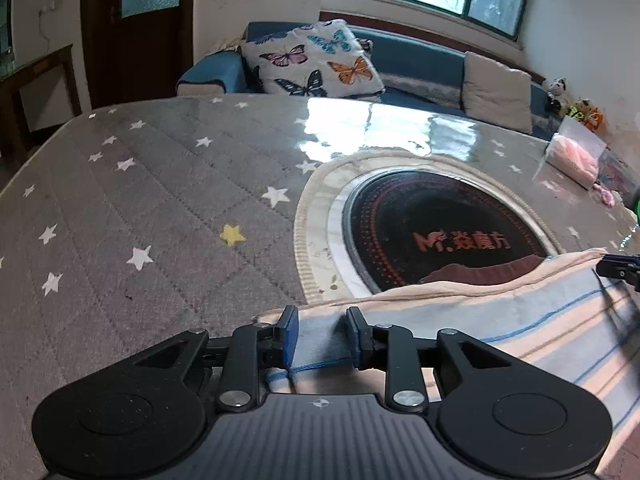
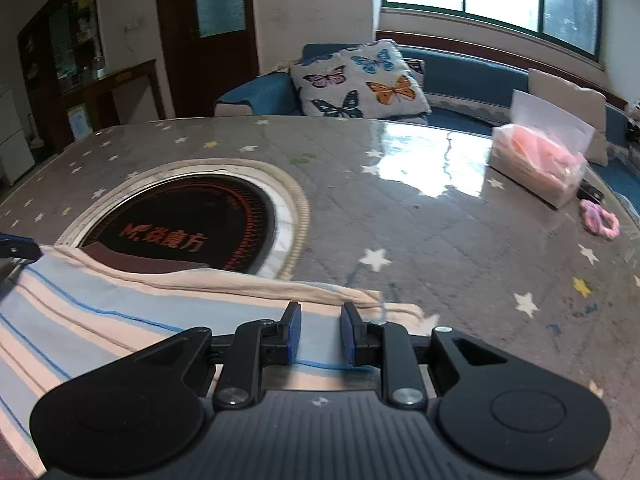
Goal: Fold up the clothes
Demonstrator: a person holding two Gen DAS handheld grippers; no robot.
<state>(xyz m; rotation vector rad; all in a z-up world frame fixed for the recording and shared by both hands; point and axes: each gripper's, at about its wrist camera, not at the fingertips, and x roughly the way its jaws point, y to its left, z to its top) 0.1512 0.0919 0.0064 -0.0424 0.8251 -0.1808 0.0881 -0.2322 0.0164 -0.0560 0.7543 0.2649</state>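
The table (image 1: 152, 184) fills both views, covered by a grey quilted cloth with white and yellow stars under a glossy clear sheet; a round black heater plate (image 1: 440, 236) with orange lettering sits in a trimmed opening near the middle. This broad flat surface looks chosen as the folding bed.

On the near edge lies the striped garment (image 1: 520, 328), pale blue and peach bands with thin blue lines, a maroon inner layer (image 2: 132, 260) showing at its far edge where it overlaps the heater plate. It is spread wide, left to right, probably so that both corners can be taken at once.

At the far right of the table stands a clear tissue pack (image 2: 540, 164) with pink contents, and just near it a pink scrunchie (image 2: 600, 220), both well apart from the garment and out of the way of any fold.

The left gripper (image 1: 322, 336) sits over the garment's left end, jaws parted with cloth between them but not pinched. The right gripper (image 2: 320, 332) sits likewise at the right end, jaws apart and released. The matching placement suggests a paired grasp is being prepared.
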